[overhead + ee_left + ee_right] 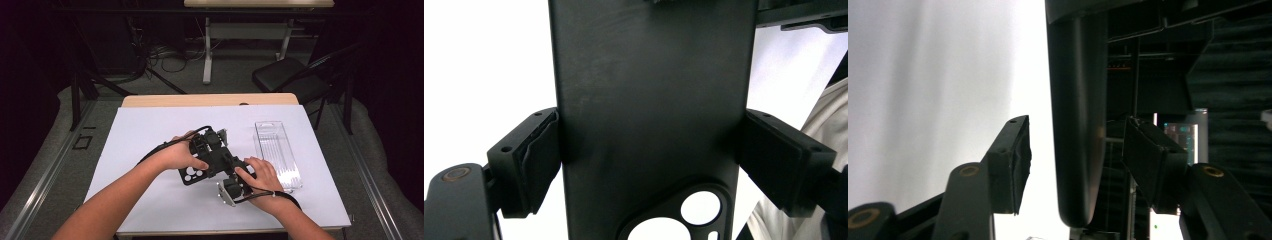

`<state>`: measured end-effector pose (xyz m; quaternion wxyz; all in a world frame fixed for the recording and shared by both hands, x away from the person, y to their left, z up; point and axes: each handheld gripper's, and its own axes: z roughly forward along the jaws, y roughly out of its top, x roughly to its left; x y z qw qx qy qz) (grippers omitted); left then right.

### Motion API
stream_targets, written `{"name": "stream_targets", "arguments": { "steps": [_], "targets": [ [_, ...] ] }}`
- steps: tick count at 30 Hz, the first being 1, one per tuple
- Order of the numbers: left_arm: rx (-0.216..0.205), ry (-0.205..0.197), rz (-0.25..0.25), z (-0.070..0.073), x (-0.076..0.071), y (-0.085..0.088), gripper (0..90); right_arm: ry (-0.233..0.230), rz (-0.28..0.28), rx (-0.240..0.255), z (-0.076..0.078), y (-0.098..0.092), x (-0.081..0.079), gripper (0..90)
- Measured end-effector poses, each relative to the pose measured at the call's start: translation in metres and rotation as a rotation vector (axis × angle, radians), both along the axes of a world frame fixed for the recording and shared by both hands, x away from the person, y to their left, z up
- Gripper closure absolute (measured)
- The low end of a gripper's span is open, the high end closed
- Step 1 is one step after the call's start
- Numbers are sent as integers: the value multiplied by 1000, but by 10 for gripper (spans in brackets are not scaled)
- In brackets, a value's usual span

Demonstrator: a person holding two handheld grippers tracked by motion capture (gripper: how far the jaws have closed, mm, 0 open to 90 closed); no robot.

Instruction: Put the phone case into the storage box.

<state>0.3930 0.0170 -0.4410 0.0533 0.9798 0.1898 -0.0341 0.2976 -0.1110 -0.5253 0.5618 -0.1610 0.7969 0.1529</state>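
High view: a black phone case was held above the white tabletop, near its middle, between the two hands. The left gripper was carried in the person's left hand, and the right gripper in the right hand. A clear plastic box lay flat on the tabletop just beside the right hand, on its far right side.

In the left gripper view, the phone case was seen gripped across its width, with one pad pressed on each long edge; the jaws stood wide because of the case's breadth. The round camera cut-outs of the case were seen below the pads, near the bottom of that view.

In the right gripper view, the phone case was seen edge-on, standing upright between the two jaws. A gap was left on each side of it, so neither pad was seen to touch it, and the jaws were set at a middling width. The white tabletop was seen behind the left jaw.
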Motion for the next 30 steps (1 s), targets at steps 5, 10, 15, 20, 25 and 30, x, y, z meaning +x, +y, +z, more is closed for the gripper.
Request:
{"name": "stream_targets", "arguments": {
  "steps": [5,10,15,20,25,30],
  "targets": [
    [-4,0,-5,0,-2,-3,142,-24,-5,-15,-1,1,-1,504],
    [0,1,-21,1,-3,-6,142,-47,3,-43,-3,3,-1,560],
    [1,3,-23,2,-4,-8,142,-64,15,-61,-5,4,1,596],
    [-6,5,-24,3,-5,-9,142,-92,12,-68,-6,5,2,625],
    [-3,11,-23,3,-5,-9,141,-107,12,-62,-7,6,3,659],
    [-4,16,-21,3,-4,-9,142,-130,3,-52,-9,5,2,706]
  ]
}}
